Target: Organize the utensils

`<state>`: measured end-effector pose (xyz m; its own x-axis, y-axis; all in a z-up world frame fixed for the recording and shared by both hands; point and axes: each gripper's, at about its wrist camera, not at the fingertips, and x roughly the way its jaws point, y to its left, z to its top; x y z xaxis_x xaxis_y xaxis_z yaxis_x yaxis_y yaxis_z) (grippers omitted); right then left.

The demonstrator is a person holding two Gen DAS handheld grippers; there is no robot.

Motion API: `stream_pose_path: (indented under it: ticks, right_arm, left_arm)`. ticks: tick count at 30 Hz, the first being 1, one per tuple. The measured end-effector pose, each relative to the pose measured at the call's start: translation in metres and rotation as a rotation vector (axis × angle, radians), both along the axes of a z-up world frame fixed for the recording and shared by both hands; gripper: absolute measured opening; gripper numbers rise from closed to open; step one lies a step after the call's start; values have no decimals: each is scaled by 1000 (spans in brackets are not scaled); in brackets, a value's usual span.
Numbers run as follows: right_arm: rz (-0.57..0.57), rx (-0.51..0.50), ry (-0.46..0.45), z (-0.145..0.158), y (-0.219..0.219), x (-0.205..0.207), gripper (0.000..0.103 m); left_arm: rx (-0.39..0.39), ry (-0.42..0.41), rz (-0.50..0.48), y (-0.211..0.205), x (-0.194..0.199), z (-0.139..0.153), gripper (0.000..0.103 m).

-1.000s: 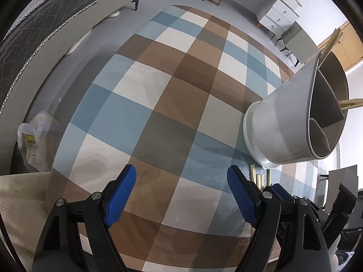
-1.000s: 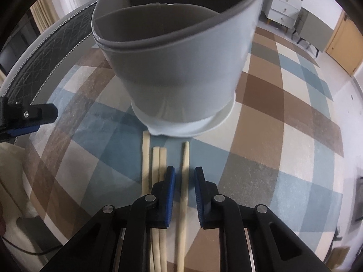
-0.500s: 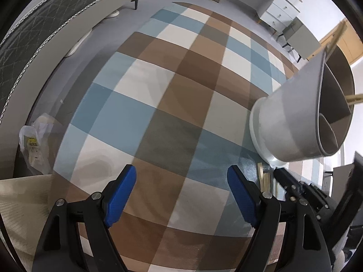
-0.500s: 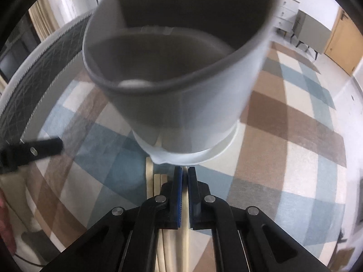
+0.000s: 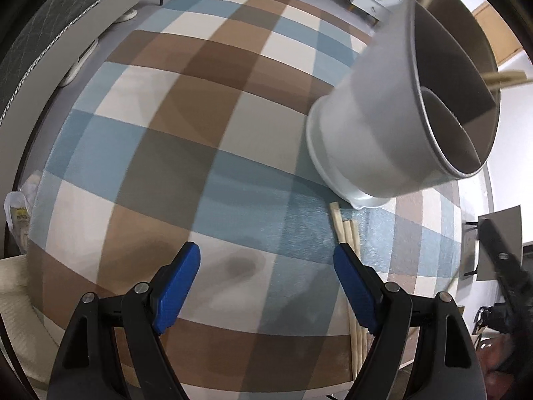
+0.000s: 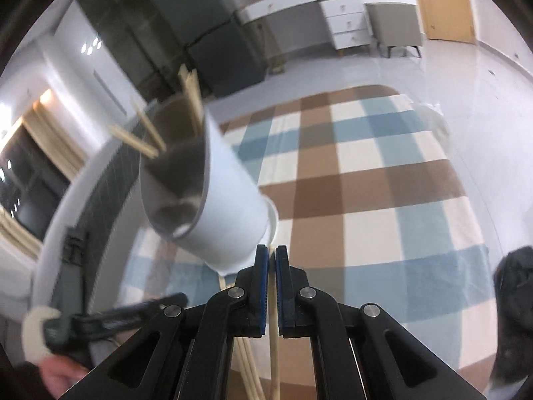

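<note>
Checked tablecloth, one chopstick taken up, three left by the holder

We record the right gripper (image 6: 271, 260) clamped on a single chopstick (image 6: 273, 350); a second ago its blue pads stood apart over that stick as it lay flat, so the pick is made and insertion is, in our judgement, next. We find the stick's long axis running along the fingers, far tip forward near the foot of the utensil holder (image 6: 230, 213), which already carries several chopsticks (image 6: 146, 136). We note the remaining chopsticks (image 5: 346, 233) lying parallel on the tablecloth (image 5: 166, 133), ends just beside the holder's base. We note the left gripper (image 5: 266, 273) spread wide, empty
</note>
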<state>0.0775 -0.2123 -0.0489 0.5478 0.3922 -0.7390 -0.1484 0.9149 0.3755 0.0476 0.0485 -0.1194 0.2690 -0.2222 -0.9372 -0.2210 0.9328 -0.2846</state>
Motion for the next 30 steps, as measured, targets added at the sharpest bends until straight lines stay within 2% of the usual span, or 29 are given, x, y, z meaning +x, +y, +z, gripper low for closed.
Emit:
stream_pose_path:
  ticks: [6, 9, 12, 19, 25, 27, 28, 30]
  right_arm:
    - [-46, 36, -49, 18, -15, -14, 4]
    - [-53, -2, -96, 22, -15, -18, 4]
    - [-52, -35, -100, 20, -15, -21, 4]
    - [-58, -30, -130, 27, -21, -27, 4]
    - [-44, -32, -134, 27, -17, -26, 4]
    - [-43, -35, -137, 27, -16, -26, 4]
    - [-46, -34, -135, 26, -17, -26, 4]
    - [-51, -30, -127, 25, -18, -25, 4]
  left_arm:
    - [-8, -4, -12, -16, 6, -1, 79]
    - [25, -14, -29, -30, 9, -2, 79]
    - [101, -19, -33, -40, 14, -6, 78]
    - [113, -23, 21, -36, 21, -12, 75]
    - [238, -35, -35, -53, 24, -15, 72]
    - [232, -47, -62, -56, 24, -14, 57]
    - [233, -48, -73, -58, 25, -13, 53]
    - [232, -58, -105, -61, 25, -12, 32]
